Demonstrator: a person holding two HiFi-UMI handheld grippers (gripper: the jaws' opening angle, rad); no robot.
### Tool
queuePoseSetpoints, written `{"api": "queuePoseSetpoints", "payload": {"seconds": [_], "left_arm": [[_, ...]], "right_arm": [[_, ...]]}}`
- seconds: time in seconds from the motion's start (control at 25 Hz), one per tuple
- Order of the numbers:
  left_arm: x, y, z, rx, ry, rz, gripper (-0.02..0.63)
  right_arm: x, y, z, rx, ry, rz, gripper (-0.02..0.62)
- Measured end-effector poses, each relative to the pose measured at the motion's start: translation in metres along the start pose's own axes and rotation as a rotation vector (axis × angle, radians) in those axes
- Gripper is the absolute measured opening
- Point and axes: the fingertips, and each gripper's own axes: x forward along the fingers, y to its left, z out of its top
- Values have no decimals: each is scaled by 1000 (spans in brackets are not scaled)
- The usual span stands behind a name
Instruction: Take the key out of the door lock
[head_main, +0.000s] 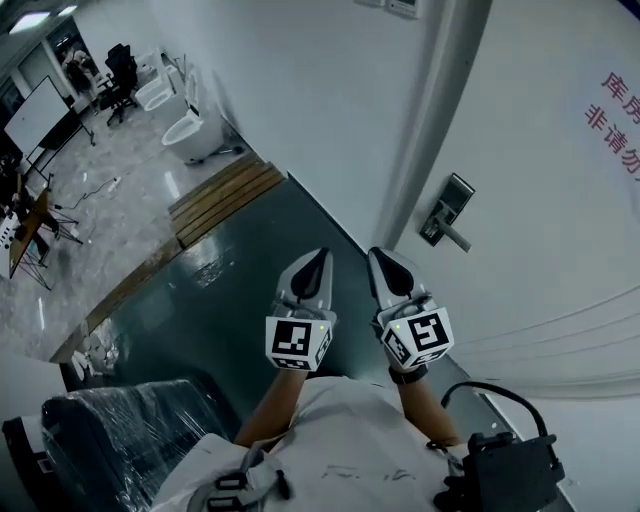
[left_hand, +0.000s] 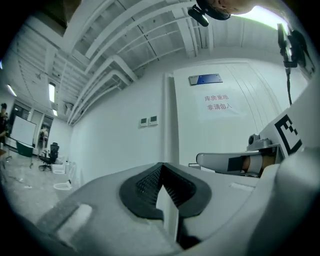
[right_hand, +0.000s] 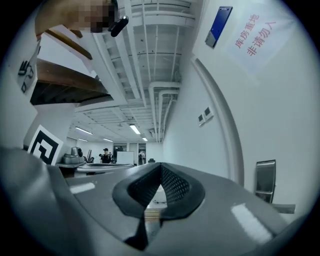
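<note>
The white door (head_main: 560, 200) stands at the right of the head view, with red characters high on it. Its metal lock plate (head_main: 447, 210) carries a lever handle (head_main: 457, 238); I cannot make out a key there. My left gripper (head_main: 321, 254) and right gripper (head_main: 377, 253) are held side by side, left of and below the lock and well apart from it. Both are shut and hold nothing. The right gripper view shows its closed jaws (right_hand: 160, 168), with the lock plate (right_hand: 265, 181) off to the right. The left gripper view shows shut jaws (left_hand: 162, 168) facing the door frame.
White toilets (head_main: 188, 128) stand on the floor at the far left, with wooden planks (head_main: 226, 194) laid nearer. A plastic-wrapped chair (head_main: 110, 440) is at the lower left. A black device (head_main: 508, 468) hangs at the person's right side. The dark floor (head_main: 250, 290) lies below the grippers.
</note>
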Motion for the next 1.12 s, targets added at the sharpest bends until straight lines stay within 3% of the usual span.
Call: {"api": "queuePoseSetpoints", "payload": {"seconds": [0.28,0.64,0.8,0.84,1.0,1.12], "left_arm": [[120,-20,-13,12,16,-352,0],[235,-69,-8,51,36,-732,2],[266,-90,-16,48,41,-827,4],[274,-94,-20,48,45,-842,75],[306,-118,-41,69,87,-904,154],[330,-134,-53,86,107,-915,175]], "right_arm": [[18,-90,6,-24,-27,-360,5],[29,-135,11,-57,-39,-705,5],[23,-140,-3,-45,-11,-818,5],[20,-141,-8,-39,2,-843,5],[1,-146,-27,-4,46,-933,5],[-8,-151,-38,20,59,-960,5]]}}
